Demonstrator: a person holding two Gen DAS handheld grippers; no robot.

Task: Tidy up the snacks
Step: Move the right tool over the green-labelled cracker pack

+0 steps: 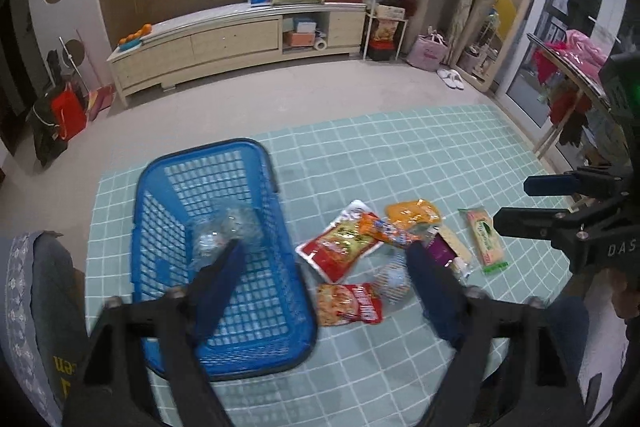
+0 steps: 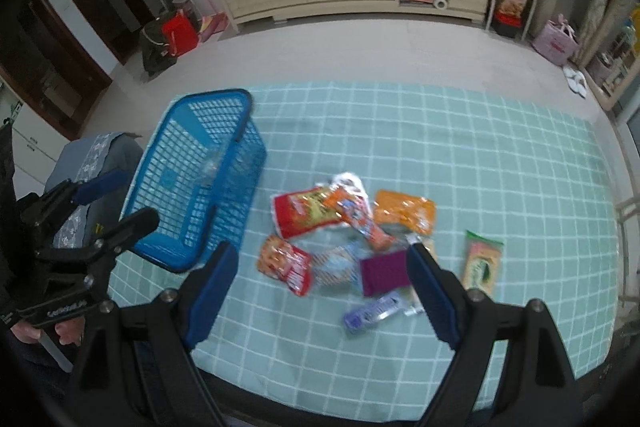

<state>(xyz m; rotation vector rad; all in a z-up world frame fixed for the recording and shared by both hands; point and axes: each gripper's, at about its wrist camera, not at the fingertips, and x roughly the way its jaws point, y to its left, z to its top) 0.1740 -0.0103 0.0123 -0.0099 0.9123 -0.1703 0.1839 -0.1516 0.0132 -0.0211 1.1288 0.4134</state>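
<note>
Your left gripper (image 1: 324, 259) hangs above the table with its jaws spread wide and nothing between them, one finger over the basket (image 1: 168, 171) and the other over the snack pile, which fits a hand that has let something go into the basket and is free for the next pick. Your right gripper (image 2: 320, 267) is likewise spread and empty, poised over the pile, so either hand could take the next packet. The basket sits at about nine o'clock from the snacks on the checked cloth (image 2: 480, 155), close enough that each packet needs only a short carry. Inside it lies one clear wrapped item (image 1: 226, 231), too blurred to name. The rest wait outside: a red bag (image 2: 304, 213) at the pile's ten o'clock with an orange stick (image 2: 360, 219) across it, an orange pouch (image 2: 406, 209) at one o'clock, a second red bag (image 2: 284, 263) at eight o'clock, a purple pack (image 2: 384, 273) near the middle, a bluish tube (image 2: 374, 313) at six o'clock, and a green-ended bar (image 2: 482, 263) apart at three o'clock. Between the purple pack and the second red bag is a netted or clear packet that motion blur leaves unreadable. Your right finger covers part of the purple pack, and no label can be read.
</note>
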